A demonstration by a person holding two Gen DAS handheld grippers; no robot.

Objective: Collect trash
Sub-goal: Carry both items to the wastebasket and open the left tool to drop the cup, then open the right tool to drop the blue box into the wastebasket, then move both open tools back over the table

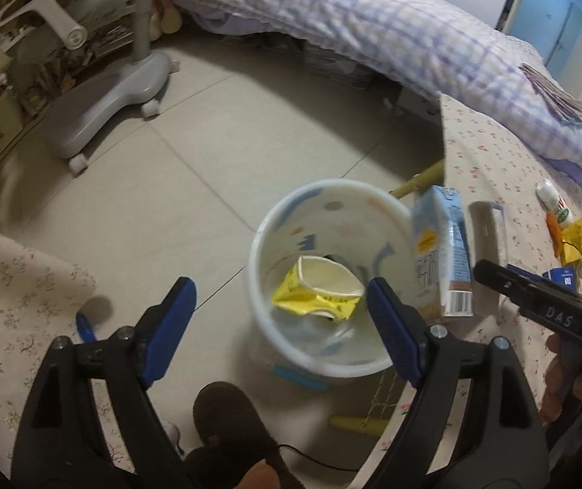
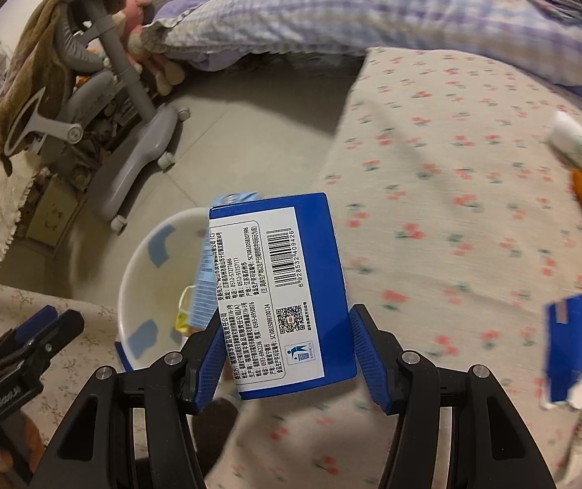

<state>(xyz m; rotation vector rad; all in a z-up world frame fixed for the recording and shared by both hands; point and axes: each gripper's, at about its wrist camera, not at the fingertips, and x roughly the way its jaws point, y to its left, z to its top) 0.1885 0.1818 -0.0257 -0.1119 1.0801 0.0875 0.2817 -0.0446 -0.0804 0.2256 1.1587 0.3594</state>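
Observation:
A white bin (image 1: 331, 187) stands on the floor beside the table, with a crushed yellow and white paper cup (image 1: 315, 289) lying in it. My left gripper (image 1: 280, 289) hangs over the bin, open, with nothing between its blue pads. My right gripper (image 2: 286, 318) is shut on a blue and white drink carton (image 2: 278, 285), gripping it near one end. The carton (image 1: 441, 252) hangs at the bin's right rim. From the right wrist the bin (image 2: 136, 269) shows behind the carton's left edge. More trash lies on the table: a white tube (image 2: 580, 150), a torn blue box (image 2: 576, 338) and a yellow wrapper (image 1: 580, 236).
The table wears a floral cloth (image 2: 454, 163). A grey wheeled chair (image 1: 107, 110) stands on the tiled floor at the left. Behind it all runs a bed with a checked quilt (image 1: 372, 32). A dark slipper (image 1: 225, 419) is on the floor close under my left gripper.

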